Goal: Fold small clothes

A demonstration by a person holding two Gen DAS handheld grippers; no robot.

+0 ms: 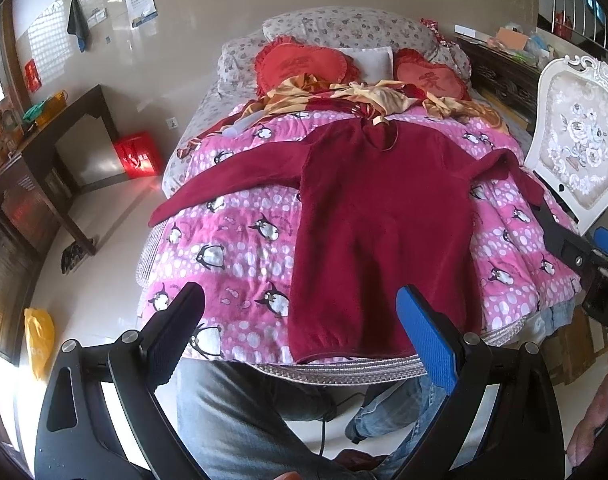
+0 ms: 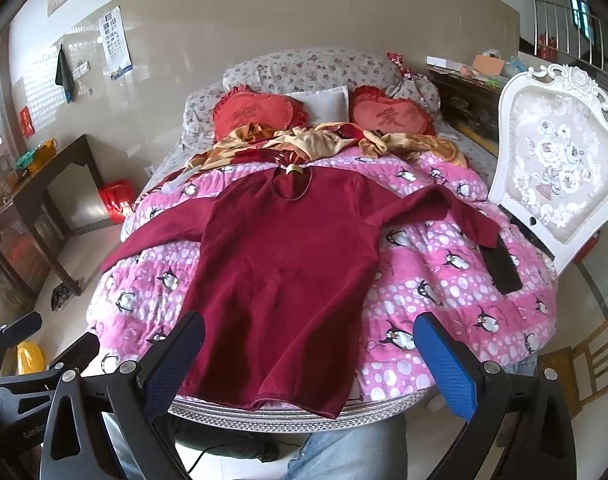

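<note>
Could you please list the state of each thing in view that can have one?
Dark red long-sleeved top: spread flat on the quilt, sleeves out, not yet folded.
Left gripper: open, empty, above the hem.
Right gripper: open, empty, above the hem.
Penguin quilt: spread over the bed.
Gold and red cloth: crumpled by the pillows.
Heart pillows: propped at the head.

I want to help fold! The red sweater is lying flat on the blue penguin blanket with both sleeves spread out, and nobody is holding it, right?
Almost. The penguin blanket is pink, not blue, as the right wrist view shows. The rest holds: the red sweater lies flat with both sleeves spread out, and the left gripper and right gripper are both open, gripping nothing.
</note>
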